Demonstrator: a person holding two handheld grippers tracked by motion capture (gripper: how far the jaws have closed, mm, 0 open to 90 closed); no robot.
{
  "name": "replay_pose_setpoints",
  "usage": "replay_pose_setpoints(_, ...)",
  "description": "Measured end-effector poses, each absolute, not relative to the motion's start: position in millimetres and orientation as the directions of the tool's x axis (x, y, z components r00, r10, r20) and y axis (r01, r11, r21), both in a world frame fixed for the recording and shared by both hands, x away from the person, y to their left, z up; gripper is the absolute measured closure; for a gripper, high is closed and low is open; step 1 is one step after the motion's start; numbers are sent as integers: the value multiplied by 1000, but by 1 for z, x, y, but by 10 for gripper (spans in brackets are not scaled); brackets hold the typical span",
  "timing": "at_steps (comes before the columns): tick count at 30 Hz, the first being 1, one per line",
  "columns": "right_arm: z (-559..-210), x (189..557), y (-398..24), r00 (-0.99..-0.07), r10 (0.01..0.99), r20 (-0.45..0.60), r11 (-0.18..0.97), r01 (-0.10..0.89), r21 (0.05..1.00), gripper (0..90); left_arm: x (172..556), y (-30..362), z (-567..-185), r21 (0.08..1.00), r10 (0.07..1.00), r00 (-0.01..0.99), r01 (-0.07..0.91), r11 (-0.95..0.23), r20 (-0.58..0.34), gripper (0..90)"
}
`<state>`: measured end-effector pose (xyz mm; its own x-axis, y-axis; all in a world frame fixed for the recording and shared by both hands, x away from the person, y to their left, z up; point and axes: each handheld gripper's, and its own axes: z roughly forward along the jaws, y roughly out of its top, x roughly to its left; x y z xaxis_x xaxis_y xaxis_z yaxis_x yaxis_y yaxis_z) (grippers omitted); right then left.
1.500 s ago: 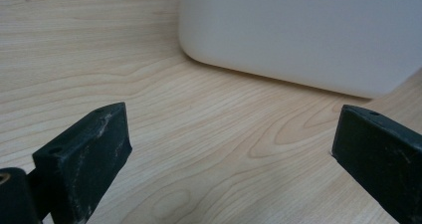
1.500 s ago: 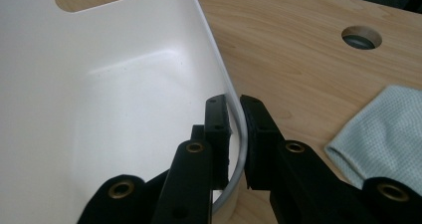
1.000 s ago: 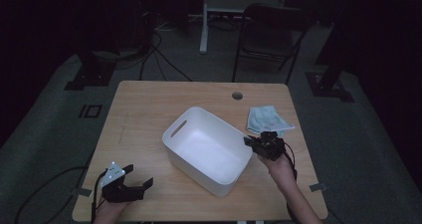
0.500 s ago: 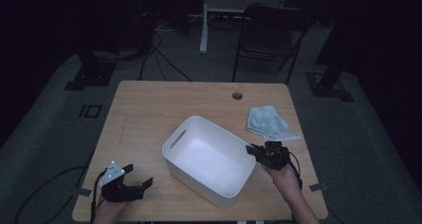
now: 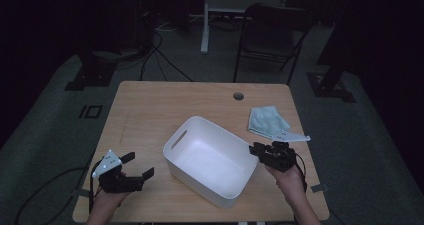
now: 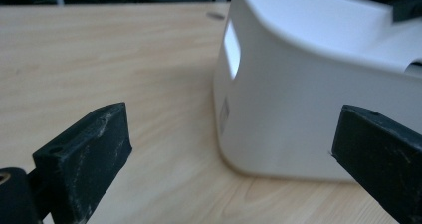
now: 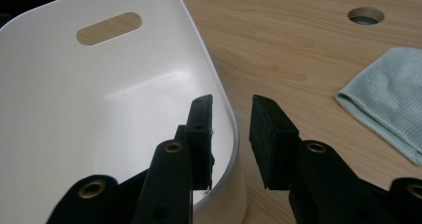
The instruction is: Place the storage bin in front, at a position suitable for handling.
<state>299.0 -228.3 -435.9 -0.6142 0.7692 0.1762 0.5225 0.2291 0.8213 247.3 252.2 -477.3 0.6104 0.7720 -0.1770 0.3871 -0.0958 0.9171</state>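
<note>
From above, at the desk's (image 5: 150, 110) near right, the right gripper (image 5: 261, 152) is reaching level from a hand toward the white plastic tub's (image 5: 210, 160) right rim. That tub is lying diagonally mid-desk, its long axis running from far left to near right. Near left, the left gripper (image 5: 137, 166) is hovering with jaws spread wide.

Along the left gripper (image 6: 226, 149), the tub (image 6: 298, 99) is standing ahead, apart from both jaws.

Along the right gripper (image 7: 229, 134), jaws have just been loosening and are straddling the tub's rim (image 7: 226, 119), apparently not pressing it; a folded cloth (image 7: 388, 99) is lying beside.
</note>
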Motion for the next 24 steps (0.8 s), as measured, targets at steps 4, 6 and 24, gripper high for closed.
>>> replay_pose_setpoints(4, -436, 297, -230, -615, 763, 196, 211, 524, 825, 679, 258, 243, -461, 923, 762, 624, 372, -94, -174, 23)
replay_pose_setpoints(6, -435, 297, -229, -618, 760, 200, 205, 521, 828, 679, 264, 237, -453, 925, 757, 629, 370, -90, -178, 42)
replay_pose_setpoints(24, -438, 295, -230, -614, 763, 200, 200, 519, 831, 772, 310, 199, -450, 898, 737, 663, 394, -194, -132, 521)
